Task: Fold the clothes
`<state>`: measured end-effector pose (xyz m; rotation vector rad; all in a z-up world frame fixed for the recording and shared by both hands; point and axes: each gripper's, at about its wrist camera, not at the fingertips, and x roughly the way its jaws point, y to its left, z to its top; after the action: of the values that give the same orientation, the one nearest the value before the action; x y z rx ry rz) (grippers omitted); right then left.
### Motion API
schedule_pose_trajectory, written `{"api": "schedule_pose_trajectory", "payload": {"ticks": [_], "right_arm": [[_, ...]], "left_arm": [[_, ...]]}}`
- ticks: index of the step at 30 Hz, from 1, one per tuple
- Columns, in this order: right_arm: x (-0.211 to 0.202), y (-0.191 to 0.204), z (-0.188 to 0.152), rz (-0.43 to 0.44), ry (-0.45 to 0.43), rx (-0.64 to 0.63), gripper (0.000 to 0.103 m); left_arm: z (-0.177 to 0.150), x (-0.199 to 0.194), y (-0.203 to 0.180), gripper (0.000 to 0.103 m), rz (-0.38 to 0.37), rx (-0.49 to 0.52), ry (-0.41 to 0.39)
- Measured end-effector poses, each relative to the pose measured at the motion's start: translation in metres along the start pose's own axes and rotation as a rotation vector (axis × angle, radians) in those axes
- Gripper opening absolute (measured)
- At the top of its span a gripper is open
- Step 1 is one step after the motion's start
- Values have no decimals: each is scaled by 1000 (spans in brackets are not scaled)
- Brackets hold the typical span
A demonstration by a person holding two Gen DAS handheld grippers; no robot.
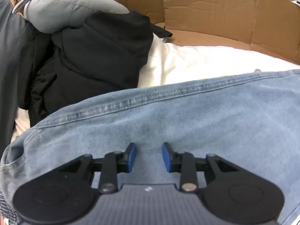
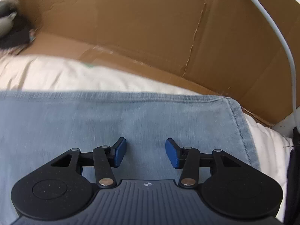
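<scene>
Light blue jeans point(image 1: 168, 116) lie flat across a white sheet point(image 1: 196, 63), a stitched seam running along their far edge. In the left wrist view my left gripper point(image 1: 149, 156) hovers over the denim with a gap between its blue pads and nothing in it. The right wrist view shows the same jeans point(image 2: 93, 121) with their hemmed end at the right. My right gripper point(image 2: 145, 152) stands open above the cloth, its blue pads well apart and holding nothing.
A heap of black clothing point(image 1: 97, 60) and a grey garment point(image 1: 61, 9) lies at the left beyond the jeans. Brown cardboard walls point(image 2: 150, 28) enclose the far side. A white cable point(image 2: 281, 43) hangs at the right.
</scene>
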<state>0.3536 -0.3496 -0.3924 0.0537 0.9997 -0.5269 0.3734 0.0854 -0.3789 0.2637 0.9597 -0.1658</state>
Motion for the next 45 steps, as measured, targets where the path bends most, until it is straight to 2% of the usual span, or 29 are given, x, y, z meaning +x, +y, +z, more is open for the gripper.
{"api": "schedule_pose_trajectory", "payload": {"ticks": [8, 12, 16, 18, 20, 21, 27, 30, 34, 40, 43, 45], "right_arm": [[28, -6, 40, 6, -17, 44, 54], [34, -9, 49, 14, -33, 65, 56], [40, -4, 56, -19, -37, 55, 56], [38, 1, 62, -33, -20, 34, 51], [26, 2, 65, 6, -35, 34, 44], [20, 3, 67, 28, -44, 34, 44], [-36, 5, 44, 115, -83, -8, 44], [-57, 3, 17, 144, -48, -45, 45], [-76, -6, -19, 155, 13, -78, 45], [-60, -17, -60, 178, 110, -90, 46], [-59, -18, -66, 166, 106, -98, 50], [-57, -14, -65, 141, 119, -93, 63]], "left_arm": [[10, 15, 0, 36, 16, -22, -6], [12, 18, 3, 37, 27, 2, -19], [17, 14, 2, 35, 33, -8, -24], [19, 8, -3, 32, 22, 2, -37], [19, -1, -11, 32, -7, 28, -54], [19, -6, -16, 32, -22, 37, -61], [1, -44, -22, 32, -119, 31, -61], [-17, -55, -15, 32, -137, 36, -35], [-46, -74, 3, 32, -117, 66, -16], [-72, -95, 41, 31, -115, 47, 41], [-77, -107, 58, 31, -90, 44, 37], [-82, -117, 70, 31, -91, 38, 40]]}}
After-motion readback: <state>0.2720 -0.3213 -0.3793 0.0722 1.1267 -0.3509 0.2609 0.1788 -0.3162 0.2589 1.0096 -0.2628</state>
